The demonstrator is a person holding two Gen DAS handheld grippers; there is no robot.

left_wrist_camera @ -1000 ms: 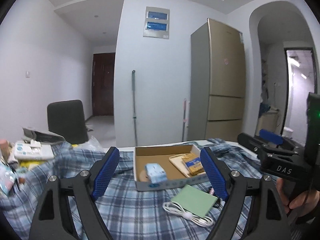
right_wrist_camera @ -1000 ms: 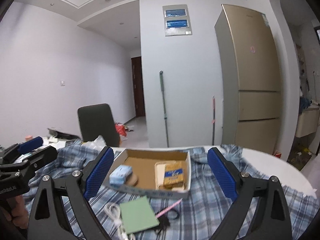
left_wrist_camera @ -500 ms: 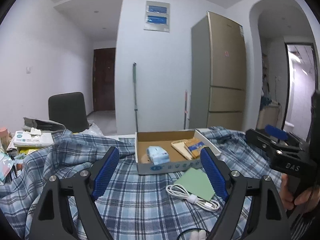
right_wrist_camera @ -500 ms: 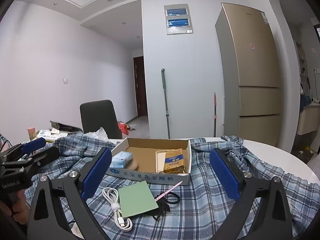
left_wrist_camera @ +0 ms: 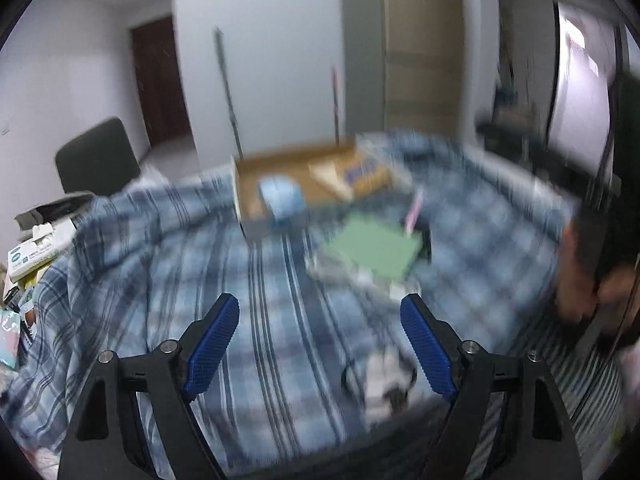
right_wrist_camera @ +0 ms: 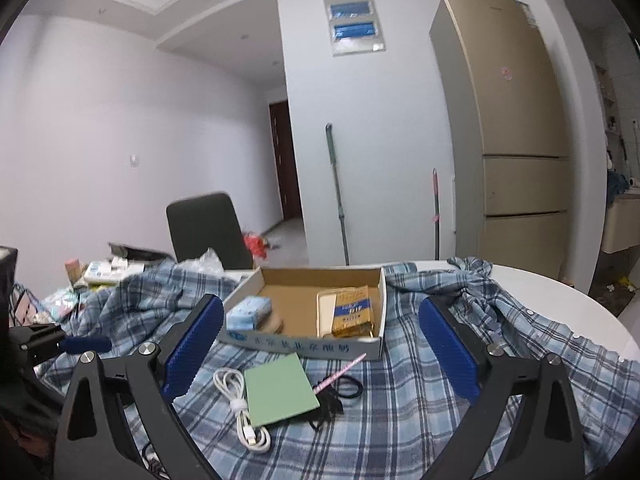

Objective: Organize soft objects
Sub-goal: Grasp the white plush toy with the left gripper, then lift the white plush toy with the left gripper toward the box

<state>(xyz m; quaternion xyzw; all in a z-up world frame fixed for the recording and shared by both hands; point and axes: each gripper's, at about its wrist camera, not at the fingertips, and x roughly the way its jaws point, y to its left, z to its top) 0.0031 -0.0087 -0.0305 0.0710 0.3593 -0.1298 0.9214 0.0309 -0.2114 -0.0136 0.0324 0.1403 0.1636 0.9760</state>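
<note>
A blue plaid shirt [right_wrist_camera: 420, 400] lies spread over the white table [right_wrist_camera: 560, 292]; the left wrist view, blurred by motion, shows the plaid shirt [left_wrist_camera: 168, 280] too. My left gripper [left_wrist_camera: 320, 312] stands open over bare cloth, tilted down, nothing between its blue pads. My right gripper [right_wrist_camera: 320, 328] is open too, held nearly level above the shirt. Between its fingers lie a green pad [right_wrist_camera: 280, 388], a white cable [right_wrist_camera: 240, 412], a pink pen [right_wrist_camera: 340, 372] and a black hair tie [right_wrist_camera: 348, 386]. In the right wrist view the left gripper's finger [right_wrist_camera: 80, 345] shows at the left edge.
An open cardboard box [right_wrist_camera: 312, 344] sits on the shirt with a blue tissue pack [right_wrist_camera: 248, 312] and a gold packet [right_wrist_camera: 354, 310] inside. A black chair [right_wrist_camera: 208, 228], clutter at the far left [right_wrist_camera: 104, 272], a fridge [right_wrist_camera: 508, 128]. A hand [left_wrist_camera: 580, 272] holds the right gripper.
My left gripper has sunk and tipped down toward the shirt, so the box sits higher in its view and the picture is blurred. The right gripper has stayed almost still.
</note>
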